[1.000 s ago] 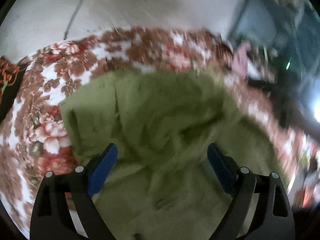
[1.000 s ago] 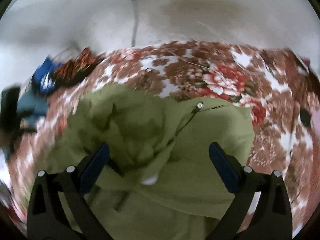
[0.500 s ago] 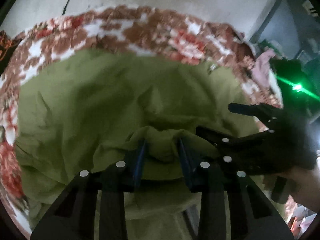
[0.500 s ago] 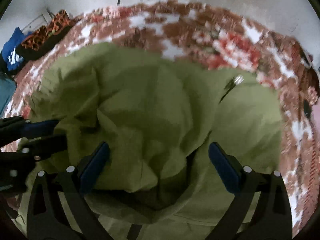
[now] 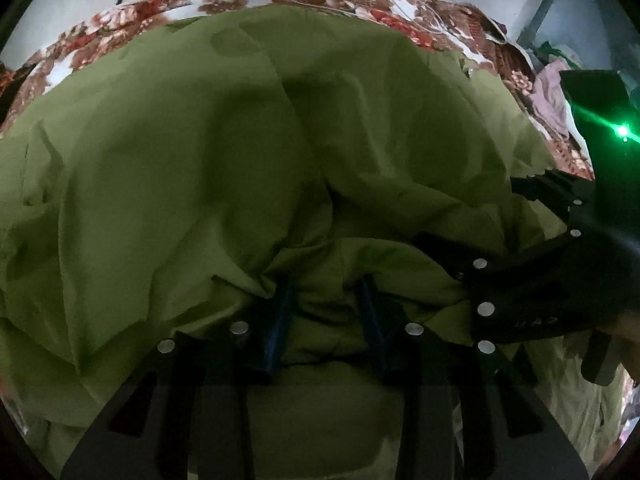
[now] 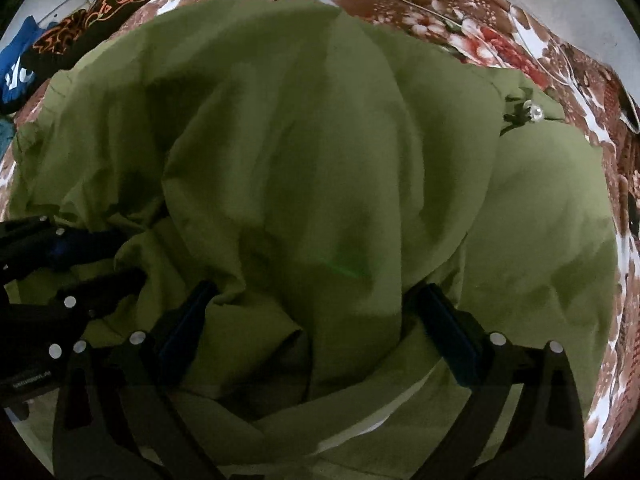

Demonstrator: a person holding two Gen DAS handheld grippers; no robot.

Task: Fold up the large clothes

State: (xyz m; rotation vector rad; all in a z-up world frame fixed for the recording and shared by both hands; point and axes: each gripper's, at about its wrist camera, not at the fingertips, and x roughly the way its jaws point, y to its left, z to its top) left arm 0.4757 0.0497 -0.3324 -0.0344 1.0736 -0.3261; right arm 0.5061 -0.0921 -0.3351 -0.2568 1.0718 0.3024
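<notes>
Nearest the lens, the left gripper [image 5: 326,300] is clenched on a bunched fold of the green garment [image 5: 224,152], its blue pads pressed into the cloth. The right gripper [image 6: 316,312] stands spread wide, its blue pads either side of a raised hump of the same garment [image 6: 304,152], pinching nothing. The garment lies rumpled across a floral bedspread [image 6: 500,40]. Beyond the garment's far left edge, dark patterned clothes [image 6: 80,32] sit at the bedspread's margin.
</notes>
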